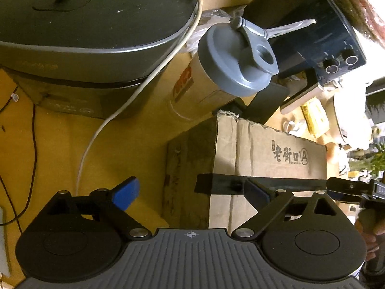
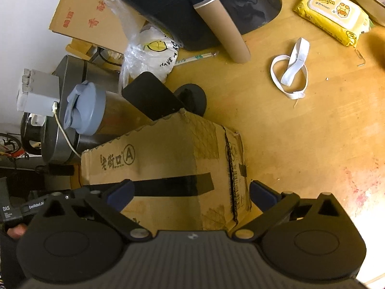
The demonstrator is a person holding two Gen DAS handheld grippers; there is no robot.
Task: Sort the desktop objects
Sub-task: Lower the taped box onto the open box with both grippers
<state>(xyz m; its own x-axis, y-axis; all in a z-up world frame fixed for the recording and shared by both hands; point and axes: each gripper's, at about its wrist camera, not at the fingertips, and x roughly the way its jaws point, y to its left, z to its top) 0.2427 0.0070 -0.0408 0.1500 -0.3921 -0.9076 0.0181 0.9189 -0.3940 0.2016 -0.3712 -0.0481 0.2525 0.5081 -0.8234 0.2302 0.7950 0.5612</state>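
Directly below both claws, a cardboard box (image 2: 168, 168) is seen on the yellow desk (image 2: 300, 144), flaps shut and sealed with a strip of black tape (image 2: 173, 185) along the seam. The left claw (image 1: 192, 195) is spread wide, with nothing between its blue pads (image 1: 126, 193); one pad hangs over the desk beside the box, the other over the box top. The right claw (image 2: 192, 195) is likewise released and empty, its pads straddling the box's near corner, and contact with the cardboard cannot be confirmed.

Little of the sorting appears to be done. Beyond the right claw, a wipes pack (image 2: 332, 16), a white strap (image 2: 288, 74) and a plastic bag (image 2: 149, 48) are still left scattered on the desk. Ahead of the left claw, a bottle (image 1: 226, 72) with a grey lid is seen tilted between a dark cooker (image 1: 91, 36) and the box, with a white cable (image 1: 134, 91) trailing past it.

The box is judged the thing in hand. It looks worn: the top edge is ragged, the sides are stained and creased, and a printed mark with a circled A is carried on one face. Its weight cannot be told, so a two-handed grip from opposite sides would seem called for.
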